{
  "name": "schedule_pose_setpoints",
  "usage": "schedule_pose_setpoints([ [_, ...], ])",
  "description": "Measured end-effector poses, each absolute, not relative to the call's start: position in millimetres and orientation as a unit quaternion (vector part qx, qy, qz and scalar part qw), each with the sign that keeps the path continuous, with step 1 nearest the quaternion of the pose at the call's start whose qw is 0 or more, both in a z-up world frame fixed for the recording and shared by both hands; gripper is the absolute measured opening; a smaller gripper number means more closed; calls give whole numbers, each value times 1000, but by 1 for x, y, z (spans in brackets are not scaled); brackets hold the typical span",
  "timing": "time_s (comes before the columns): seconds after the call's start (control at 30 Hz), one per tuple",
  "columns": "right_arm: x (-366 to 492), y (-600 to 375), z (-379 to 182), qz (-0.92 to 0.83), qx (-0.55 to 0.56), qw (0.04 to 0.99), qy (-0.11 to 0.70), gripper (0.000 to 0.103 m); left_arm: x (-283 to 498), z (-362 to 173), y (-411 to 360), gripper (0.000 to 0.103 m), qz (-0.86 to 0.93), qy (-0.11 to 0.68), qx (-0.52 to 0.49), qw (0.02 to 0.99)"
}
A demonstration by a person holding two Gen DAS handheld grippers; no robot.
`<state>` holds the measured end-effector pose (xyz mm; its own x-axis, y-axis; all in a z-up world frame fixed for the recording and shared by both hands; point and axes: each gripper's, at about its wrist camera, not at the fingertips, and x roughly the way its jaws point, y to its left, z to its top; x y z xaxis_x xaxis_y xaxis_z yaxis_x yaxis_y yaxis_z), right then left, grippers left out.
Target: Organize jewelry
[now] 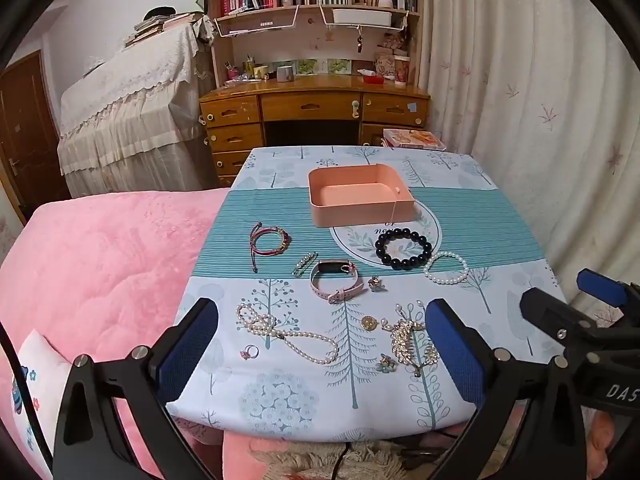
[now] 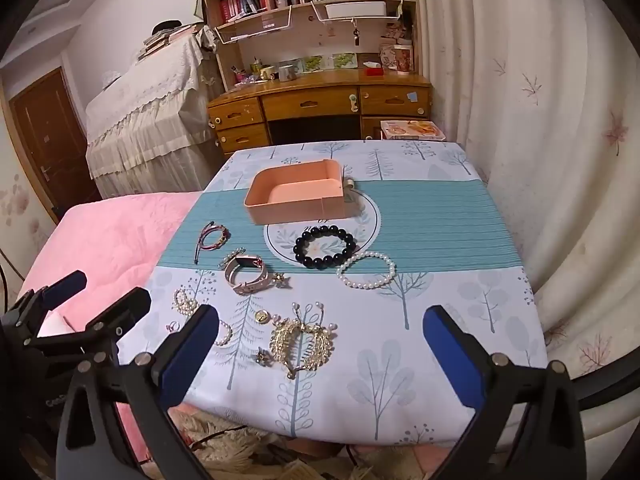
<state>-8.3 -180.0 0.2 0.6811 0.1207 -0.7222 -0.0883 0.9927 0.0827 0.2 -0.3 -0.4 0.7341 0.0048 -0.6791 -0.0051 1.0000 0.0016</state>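
Both jaws wide, empty; pearl necklace [image 1: 286,332] between left jaws, beyond tips

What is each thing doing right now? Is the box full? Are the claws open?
Pink box: open, empty.
Left claw: open, holding nothing.
Right claw: open, holding nothing.
Pink watch: strap buckled, lying on the tablecloth.
Pearl necklace: loose on the tablecloth.

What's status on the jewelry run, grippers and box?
Left gripper open, right gripper open, both hovering at the near table edge. Pink box empty; black bead bracelet, pearl necklace and the rest on cloth. Nothing blocking.
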Motion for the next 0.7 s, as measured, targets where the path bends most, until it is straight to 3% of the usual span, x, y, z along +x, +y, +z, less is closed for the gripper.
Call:
schedule_pose_setpoints([
  [0.7, 2, -179, -3, 46, 9, 915, 400, 102, 14, -6, -2, 102, -8, 384, -24, 923],
])
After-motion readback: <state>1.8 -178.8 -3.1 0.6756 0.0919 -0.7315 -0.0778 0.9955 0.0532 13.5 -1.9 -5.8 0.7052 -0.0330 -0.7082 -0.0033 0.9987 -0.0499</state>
